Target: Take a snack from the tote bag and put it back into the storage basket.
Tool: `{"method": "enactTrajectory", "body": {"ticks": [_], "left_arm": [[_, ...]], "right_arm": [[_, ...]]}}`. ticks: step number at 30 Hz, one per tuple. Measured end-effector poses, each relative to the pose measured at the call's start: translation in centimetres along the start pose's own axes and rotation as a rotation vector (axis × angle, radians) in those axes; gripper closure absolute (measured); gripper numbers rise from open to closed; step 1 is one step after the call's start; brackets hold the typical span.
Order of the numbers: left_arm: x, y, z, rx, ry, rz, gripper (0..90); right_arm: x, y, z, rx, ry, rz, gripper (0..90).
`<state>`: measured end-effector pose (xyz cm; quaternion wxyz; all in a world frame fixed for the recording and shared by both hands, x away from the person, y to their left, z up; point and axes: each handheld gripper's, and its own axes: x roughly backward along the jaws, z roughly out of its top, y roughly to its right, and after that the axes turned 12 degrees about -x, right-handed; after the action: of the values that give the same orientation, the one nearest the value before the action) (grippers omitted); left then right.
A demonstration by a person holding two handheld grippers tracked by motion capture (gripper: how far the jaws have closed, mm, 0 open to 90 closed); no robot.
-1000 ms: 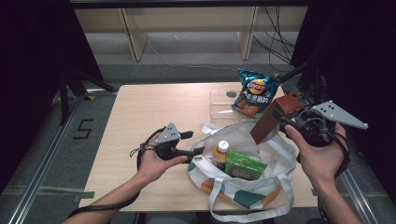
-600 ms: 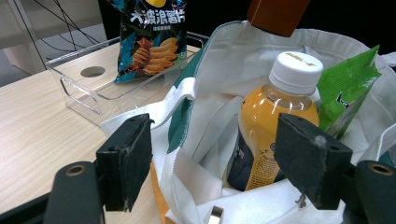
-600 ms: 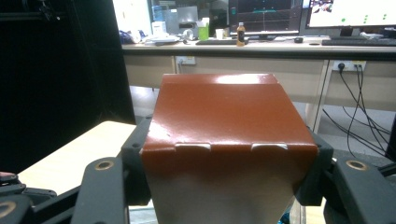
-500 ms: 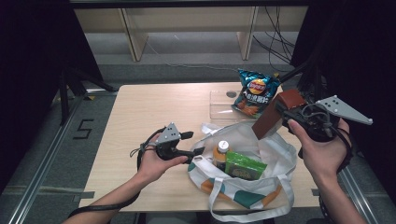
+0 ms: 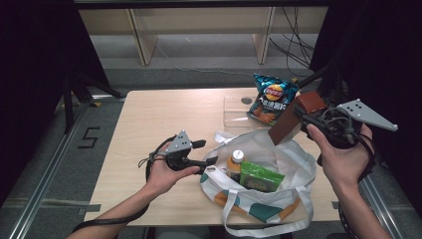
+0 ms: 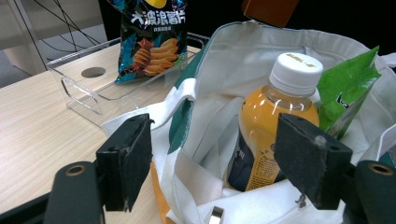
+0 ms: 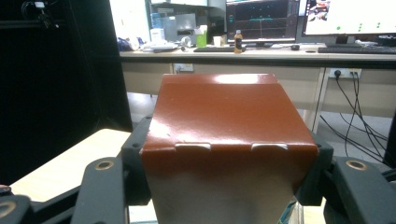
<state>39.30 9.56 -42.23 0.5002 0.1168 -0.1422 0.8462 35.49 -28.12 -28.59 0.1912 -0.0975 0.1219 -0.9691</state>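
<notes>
step in hand: the right hand-held gripper (image 5: 304, 113) holds a brown box (image 5: 293, 115) in the air above the back rim of the white tote bag (image 5: 298, 164); i judge it is to go inside.
right hand-held gripper: clamped on the brown box, one jaw on each side of it, as the right gripper view shows.
left hand-held gripper (image 5: 209, 162): jaws apart, with the near rim of the bag between them; the pads do not seem to press the cloth.
bag content: an orange juice bottle (image 6: 273, 121) stands upright, and a green packet (image 6: 352, 88) lies beside it.
how to do it well: lower the box into the free space behind the bottle, keep it away from the cap, and let go only when it rests.
nearby: the chips bag (image 5: 271, 97) leans at a clear tray (image 5: 236, 107) on the worktop (image 5: 149, 119), apart from the bag.
</notes>
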Motion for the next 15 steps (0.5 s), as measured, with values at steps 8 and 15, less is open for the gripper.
{"method": "enactTrajectory", "body": {"ticks": [8, 15], "left_arm": [[-0.02, 0.02, 0.02, -0.002, 0.000, -0.001, 27.3], [-0.10, -0.02, -0.03, -0.002, 0.003, -0.007, 27.2]], "right_arm": [[-0.19, 0.26, 0.25, 0.008, 0.032, -0.010, 39.3], [-0.51, 0.79, 0.40, 0.006, 0.054, -0.023, 39.3]]}}
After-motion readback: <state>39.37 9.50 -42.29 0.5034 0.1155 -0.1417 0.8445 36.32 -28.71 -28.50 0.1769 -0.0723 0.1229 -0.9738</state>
